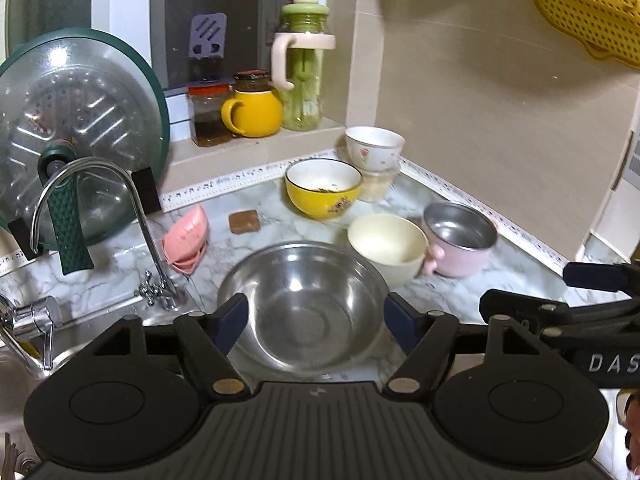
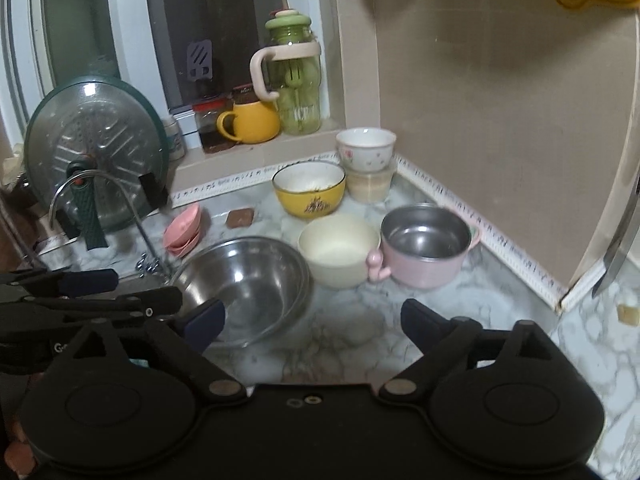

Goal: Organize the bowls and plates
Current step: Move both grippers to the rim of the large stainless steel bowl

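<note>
Steel mixing bowl (image 1: 306,306) sits on the marble-pattern desk (image 2: 360,332) beside the sink, directly ahead of the left gripper (image 1: 316,322), whose fingers are spread wide to either side of it, holding nothing. Right gripper (image 2: 312,324) hovers just beside it over bare desk, fingers also apart and empty. Behind the steel bowl: cream bowl (image 1: 386,248) touching a pink steel-lined pot (image 1: 460,238), a yellow bowl (image 1: 323,188) with residue inside, and a floral white bowl (image 1: 374,147) stacked on a lidded tub. Judgement on handling: the steel bowl looks thin, light and stiff, with a polished, probably slick wall; the rolled rim is the sensible place to pinch, one finger inside and one outside. In the right wrist view it appears to be two nested bowls, so a rim pinch may lift only the upper one. The ceramic bowls look heavier and chip-prone; take them by the rim, set down softly.
</note>
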{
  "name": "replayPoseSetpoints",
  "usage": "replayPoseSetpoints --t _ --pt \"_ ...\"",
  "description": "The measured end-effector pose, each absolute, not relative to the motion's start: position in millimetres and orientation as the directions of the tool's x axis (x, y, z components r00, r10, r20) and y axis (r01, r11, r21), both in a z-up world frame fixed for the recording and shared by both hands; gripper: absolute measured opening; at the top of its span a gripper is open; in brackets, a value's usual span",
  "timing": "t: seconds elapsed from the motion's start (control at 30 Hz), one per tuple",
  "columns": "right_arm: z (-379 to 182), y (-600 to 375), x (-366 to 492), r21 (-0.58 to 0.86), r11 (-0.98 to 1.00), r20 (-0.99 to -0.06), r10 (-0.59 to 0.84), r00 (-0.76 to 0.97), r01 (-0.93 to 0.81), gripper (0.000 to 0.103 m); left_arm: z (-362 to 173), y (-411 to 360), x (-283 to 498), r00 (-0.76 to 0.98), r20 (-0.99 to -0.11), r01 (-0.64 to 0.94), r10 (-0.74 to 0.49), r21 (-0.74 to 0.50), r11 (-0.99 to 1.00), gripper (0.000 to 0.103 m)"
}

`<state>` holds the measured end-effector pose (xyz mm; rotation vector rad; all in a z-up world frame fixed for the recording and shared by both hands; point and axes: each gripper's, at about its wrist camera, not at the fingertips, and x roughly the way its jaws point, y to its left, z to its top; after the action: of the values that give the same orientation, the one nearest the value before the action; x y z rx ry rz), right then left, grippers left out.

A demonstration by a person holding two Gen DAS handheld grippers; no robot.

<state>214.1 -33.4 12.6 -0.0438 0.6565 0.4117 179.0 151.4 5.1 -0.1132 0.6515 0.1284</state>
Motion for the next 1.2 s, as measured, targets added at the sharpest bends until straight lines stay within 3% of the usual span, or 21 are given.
replayPoseSetpoints --t 0.27,0.63,1.2 --pt "4 -14 240 0.078 0.943 -0.594 0.305 0.745 -0.323 0.102 -3 174 209 0.78 -0.611 -0.195 0.136 -0.031 0.98 0.077" --pt "-32 8 286 0.085 0.959 -0.693 0.253 0.676 -0.272 0.102 -41 210 261 0.702 -0.687 -0.248 0.186 0.009 0.969 0.077" --pt "-78 36 326 0.074 0.961 -0.789 0.221 0.573 -0.268 0.091 -97 237 310 0.578 -0.803 -0.246 0.148 0.002 0.969 0.077"
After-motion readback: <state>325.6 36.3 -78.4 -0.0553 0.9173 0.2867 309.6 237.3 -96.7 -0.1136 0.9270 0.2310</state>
